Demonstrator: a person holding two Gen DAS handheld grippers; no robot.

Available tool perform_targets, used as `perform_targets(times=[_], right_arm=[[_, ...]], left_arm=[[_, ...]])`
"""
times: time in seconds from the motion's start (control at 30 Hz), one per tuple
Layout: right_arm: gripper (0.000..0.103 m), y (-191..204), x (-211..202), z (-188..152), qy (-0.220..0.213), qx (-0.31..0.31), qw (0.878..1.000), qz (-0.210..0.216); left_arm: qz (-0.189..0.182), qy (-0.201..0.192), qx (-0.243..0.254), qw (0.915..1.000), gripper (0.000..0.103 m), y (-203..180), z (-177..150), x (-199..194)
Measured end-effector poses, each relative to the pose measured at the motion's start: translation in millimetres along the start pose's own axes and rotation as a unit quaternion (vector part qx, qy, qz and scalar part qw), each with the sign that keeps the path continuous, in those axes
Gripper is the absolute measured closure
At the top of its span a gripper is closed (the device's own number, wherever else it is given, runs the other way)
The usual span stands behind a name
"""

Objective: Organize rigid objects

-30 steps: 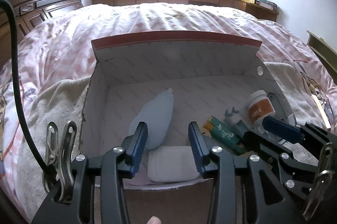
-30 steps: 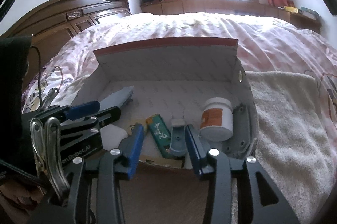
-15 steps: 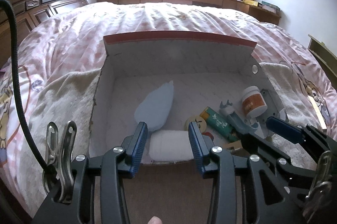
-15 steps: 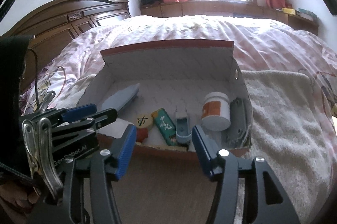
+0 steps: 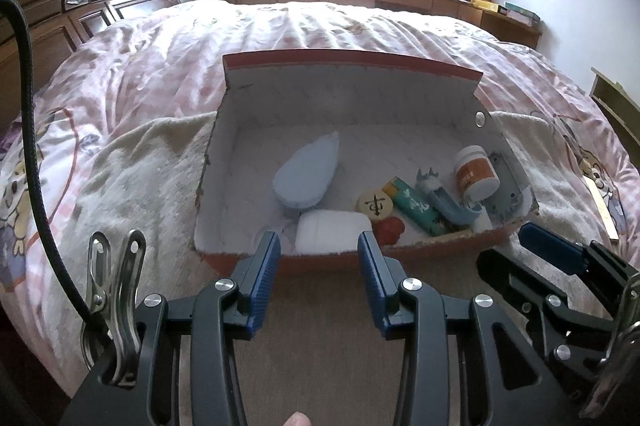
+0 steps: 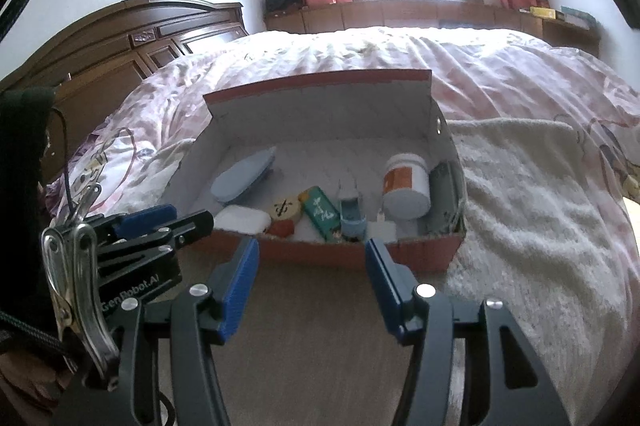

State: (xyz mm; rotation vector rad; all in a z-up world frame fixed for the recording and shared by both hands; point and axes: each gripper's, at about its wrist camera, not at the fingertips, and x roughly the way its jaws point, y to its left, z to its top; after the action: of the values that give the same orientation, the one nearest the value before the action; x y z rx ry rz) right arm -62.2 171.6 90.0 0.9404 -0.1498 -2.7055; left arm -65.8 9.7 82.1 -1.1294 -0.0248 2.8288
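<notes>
An open red cardboard box (image 5: 352, 66) (image 6: 320, 80) sits on the bed. Inside lie a light-blue teardrop case (image 5: 306, 178) (image 6: 244, 178), a white case (image 5: 332, 236) (image 6: 242, 220), a round wooden chess piece (image 5: 375, 204) (image 6: 285, 209), a red piece (image 5: 391, 230), a green packet (image 5: 416, 204) (image 6: 320, 212), a blue-grey clip tool (image 5: 444, 198) (image 6: 352, 212) and a white jar with an orange label (image 5: 476, 172) (image 6: 406, 184). My left gripper (image 5: 319, 258) is open and empty just in front of the box. My right gripper (image 6: 312, 266) is open and empty, also in front of the box.
A cream fleece towel (image 6: 540, 210) (image 5: 132, 178) lies under and beside the box on the pink quilt (image 5: 320, 30). A brown mat (image 6: 320, 326) lies below the grippers. A dark wooden headboard (image 6: 120, 38) stands left. A window ledge with books (image 5: 500, 8) is at the back.
Both grippers have pulled back out of the box towards me. The right gripper's jaws have opened wider, away from the blue-grey clip tool, which stays in the box.
</notes>
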Motion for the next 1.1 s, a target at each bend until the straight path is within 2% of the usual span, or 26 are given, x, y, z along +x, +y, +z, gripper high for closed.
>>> perform_targets(times=[0.73,0.87,1.1], right_arm=[[0.043,-2.1,-16.6,-37.2,0.031,0.013,0.999,-0.014],[0.038,-3.4,-16.9,-43.6,0.034,0.014,0.999,-0.017],[0.038,-8.3,-11.5,-51.3,0.043,0.023,0.998,-0.03]], left_arm=[[0.005,0.016,-0.005,0.9998,0.062,0.0,-32.9,-18.5],[0.005,0.02,-0.003,0.9998,0.062,-1.6,-36.9,-18.0],[0.007,0.033,-0.001,0.9994,0.062,-3.2,-46.9,-9.3]])
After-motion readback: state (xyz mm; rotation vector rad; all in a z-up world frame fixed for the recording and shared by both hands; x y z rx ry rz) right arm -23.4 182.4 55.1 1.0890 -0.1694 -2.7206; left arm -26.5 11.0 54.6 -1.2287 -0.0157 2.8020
